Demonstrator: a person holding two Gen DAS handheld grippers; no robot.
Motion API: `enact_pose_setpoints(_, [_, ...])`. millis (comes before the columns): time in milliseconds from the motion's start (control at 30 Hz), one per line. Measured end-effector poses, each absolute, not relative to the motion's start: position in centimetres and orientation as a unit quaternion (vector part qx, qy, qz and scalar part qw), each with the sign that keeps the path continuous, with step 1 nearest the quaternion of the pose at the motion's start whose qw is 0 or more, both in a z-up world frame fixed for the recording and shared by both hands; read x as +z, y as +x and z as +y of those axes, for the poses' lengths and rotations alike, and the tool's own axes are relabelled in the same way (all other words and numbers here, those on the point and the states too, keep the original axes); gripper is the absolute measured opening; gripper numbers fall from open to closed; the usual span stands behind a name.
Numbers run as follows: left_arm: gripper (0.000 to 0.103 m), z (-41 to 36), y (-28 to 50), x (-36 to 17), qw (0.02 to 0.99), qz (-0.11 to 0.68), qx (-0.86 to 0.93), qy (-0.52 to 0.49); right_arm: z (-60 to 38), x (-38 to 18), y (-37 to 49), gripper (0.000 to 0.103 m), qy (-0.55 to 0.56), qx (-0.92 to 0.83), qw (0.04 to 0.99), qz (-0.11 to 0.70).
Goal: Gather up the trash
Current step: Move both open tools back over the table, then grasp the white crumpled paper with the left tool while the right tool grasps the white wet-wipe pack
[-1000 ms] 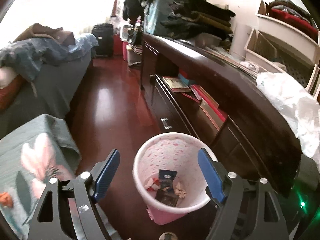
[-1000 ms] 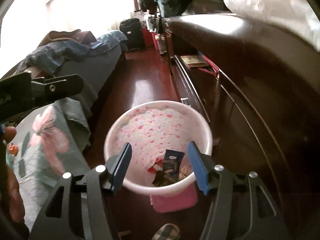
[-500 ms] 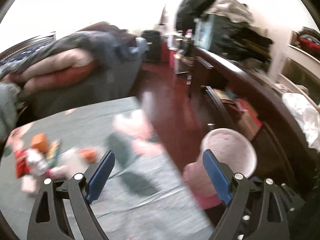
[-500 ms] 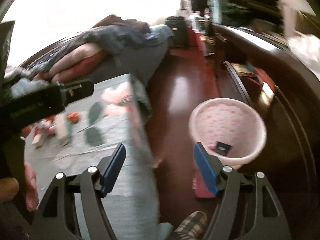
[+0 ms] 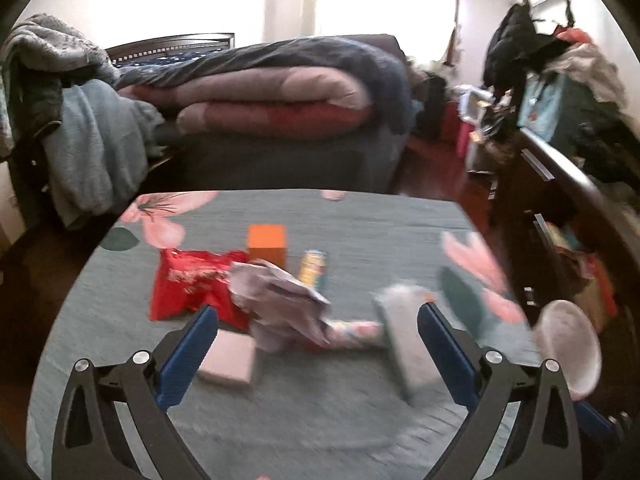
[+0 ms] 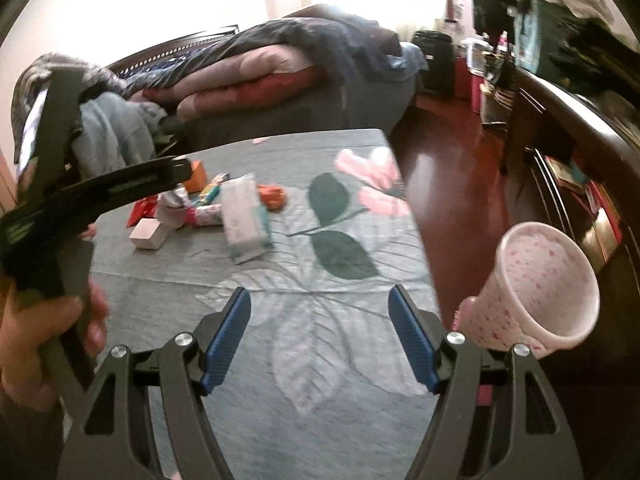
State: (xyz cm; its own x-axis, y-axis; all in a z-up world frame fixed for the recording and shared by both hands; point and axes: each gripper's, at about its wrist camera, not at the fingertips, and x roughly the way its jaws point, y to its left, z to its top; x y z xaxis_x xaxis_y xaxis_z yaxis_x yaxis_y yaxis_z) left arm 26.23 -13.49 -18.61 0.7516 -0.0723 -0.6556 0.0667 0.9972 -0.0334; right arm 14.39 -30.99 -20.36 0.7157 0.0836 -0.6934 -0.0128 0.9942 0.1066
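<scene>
A: Entry, left gripper [image 5: 316, 334]. Fingers wide, nothing between them. It points down at the litter cluster on the cloth-covered desk [image 5: 360, 420].

B: What is in the cluster?

A: Crumpled grey paper [image 5: 276, 304] at centre, lying over the edge of a red snack bag [image 5: 188, 284]. Behind them an orange box [image 5: 267, 248] and a small yellow wrapper [image 5: 314, 266]. A pale pink block [image 5: 228, 360] sits near the left finger, a grey-white packet [image 5: 404, 340] near the right one, a patterned tube-like wrapper [image 5: 352, 330] between paper and packet. View is blurred, so labels are unreadable.

B: Right gripper?

A: Right gripper [image 6: 320, 332] also wide and empty, over the bare flower-print part of the cloth, well apart from the trash. An orange scrap [image 6: 272, 196] shows just beside the packet in this view.

B: Where does the trash go?

A: Pink dotted bin [image 6: 548, 284], on the floor just off the desk's right edge, on the right gripper's side. Judgement: placed there so each item needs only a short carry over the edge.

B: Step in hand?

A: Judgement: the left one is lining up on the crumpled paper, which lies between its fingers in its own view. Spread that wide probably to take the bulky, springy wad. Risk: dragging the bag along with it.
</scene>
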Motion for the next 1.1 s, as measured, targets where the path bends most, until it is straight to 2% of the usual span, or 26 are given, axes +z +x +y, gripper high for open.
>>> enact_pose_setpoints(133, [0.099,-13.0,29.5,-20.8,0.925,0.379,-0.016,0.001,-29.4,-21.3,16.6,0.077,0.036,0.035,0.919,0.390])
enact_pose_setpoints(167, [0.095,-12.7,30.0,-21.2,0.923,0.385,-0.017,-0.003,-29.2,-21.5,17.2,0.077,0.035,0.038,0.918,0.394])
enact_pose_setpoints(200, [0.089,-12.5,30.4,-21.6,0.920,0.391,-0.020,-0.007,-28.8,-21.8,18.0,0.077,0.035,0.043,0.916,0.398])
enact_pose_setpoints(267, [0.050,-12.3,31.2,-22.4,0.913,0.407,-0.018,-0.005,-28.3,-22.2,19.5,0.077,0.032,0.047,0.912,0.406])
enact_pose_setpoints(367, [0.042,-11.4,31.4,-22.7,0.909,0.414,-0.036,-0.024,-27.2,-22.6,21.7,0.077,0.030,0.053,0.909,0.411])
enact_pose_setpoints(733, [0.041,-8.0,29.5,-19.9,0.924,0.379,-0.032,-0.034,-24.3,-24.0,26.7,0.075,0.000,0.044,0.901,0.431])
enact_pose_setpoints(833, [0.042,-7.0,29.4,-19.7,0.925,0.376,-0.029,-0.043,-24.1,-24.4,27.2,0.055,0.002,0.049,0.897,0.440])
enact_pose_setpoints(867, [0.042,-6.8,29.3,-19.6,0.925,0.375,-0.028,-0.045,-24.1,-24.5,27.3,0.053,0.003,0.052,0.895,0.444])
enact_pose_setpoints(900, [0.042,-6.7,29.3,-19.5,0.926,0.375,-0.028,-0.046,-23.9,-24.7,27.4,0.046,0.001,0.053,0.894,0.446])
enact_pose_setpoints(1100, [0.042,-6.4,28.9,-19.3,0.926,0.375,-0.027,-0.047,-23.4,-24.4,26.5,0.044,-0.016,0.056,0.897,0.438])
